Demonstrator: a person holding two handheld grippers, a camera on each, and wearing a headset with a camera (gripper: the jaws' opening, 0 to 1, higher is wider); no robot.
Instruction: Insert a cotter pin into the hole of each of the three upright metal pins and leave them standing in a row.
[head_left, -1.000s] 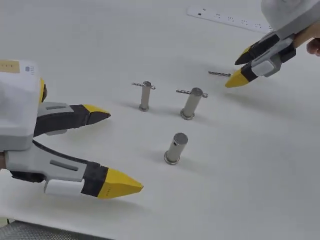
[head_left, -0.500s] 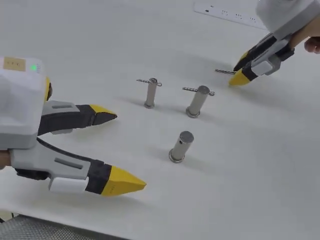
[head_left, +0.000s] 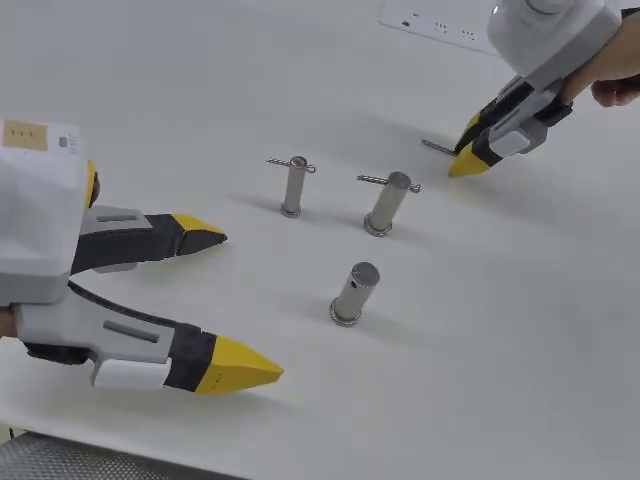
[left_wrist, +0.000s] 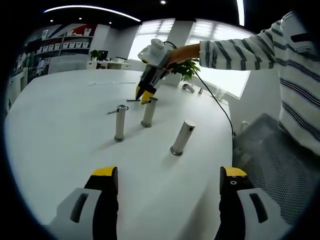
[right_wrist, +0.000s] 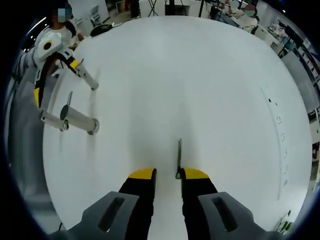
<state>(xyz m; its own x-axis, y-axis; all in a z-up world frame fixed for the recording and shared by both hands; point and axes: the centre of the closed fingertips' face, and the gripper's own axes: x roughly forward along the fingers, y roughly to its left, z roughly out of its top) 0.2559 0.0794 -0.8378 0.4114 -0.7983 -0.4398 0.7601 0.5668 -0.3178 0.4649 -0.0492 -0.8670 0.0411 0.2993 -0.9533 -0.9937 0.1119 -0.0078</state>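
- Right gripper (right_wrist: 167, 174), jaws parted around the loose cotter pin (right_wrist: 178, 155) lying on the table (head_left: 520, 330): pickup in hand.
- Left gripper (left_wrist: 168, 173) hovers wide open.
- Next: pinch, then thread the bare metal pin (head_left: 353, 293).

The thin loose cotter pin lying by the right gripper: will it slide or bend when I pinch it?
Probably slides: the thin metal cotter pin lies flat on the smooth white table, so a jaw of the right gripper touching one side may skate it away. It looks like straight, stiff wire, so bending seems unlikely.
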